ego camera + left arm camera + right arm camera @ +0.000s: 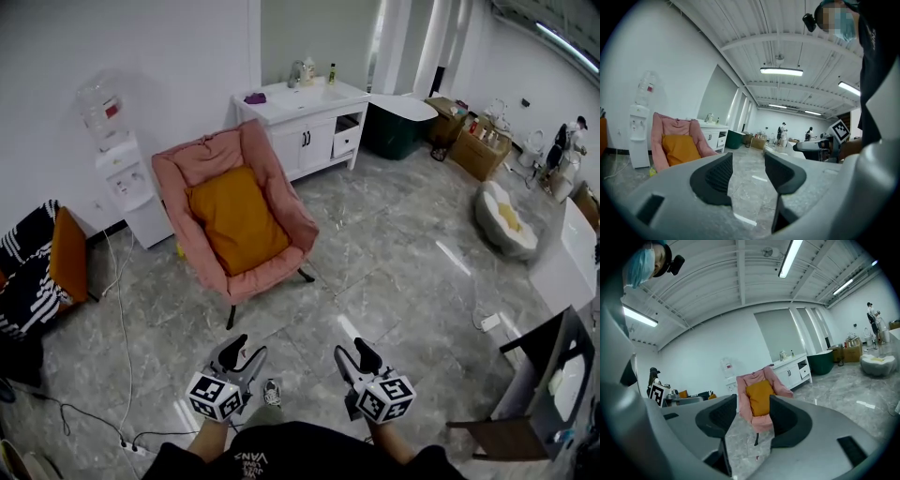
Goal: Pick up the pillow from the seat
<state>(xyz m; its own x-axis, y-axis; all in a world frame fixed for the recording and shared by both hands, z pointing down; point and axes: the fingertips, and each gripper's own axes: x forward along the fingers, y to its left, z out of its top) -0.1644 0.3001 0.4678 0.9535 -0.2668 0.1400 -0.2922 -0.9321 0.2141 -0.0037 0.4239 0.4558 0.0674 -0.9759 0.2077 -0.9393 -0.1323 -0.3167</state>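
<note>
An orange pillow (236, 220) lies on the seat of a pink folding chair (277, 178) in the middle of the room. Both grippers hang low in the head view, well short of the chair, over the grey floor. My left gripper (246, 349) is open with nothing between its pads. My right gripper (353, 349) is open too, also empty. In the left gripper view the pillow (680, 149) and chair (660, 131) sit far off to the left of the left gripper (748, 164). In the right gripper view the pillow (759, 397) shows straight ahead, framed by the right gripper (753, 411).
A white sink cabinet (305, 117) stands behind the chair, a water dispenser (127, 178) to its left. A striped chair with an orange cushion (37, 262) is at the far left; a cable (122, 309) runs over the floor. A dark stand (553, 375) is at right.
</note>
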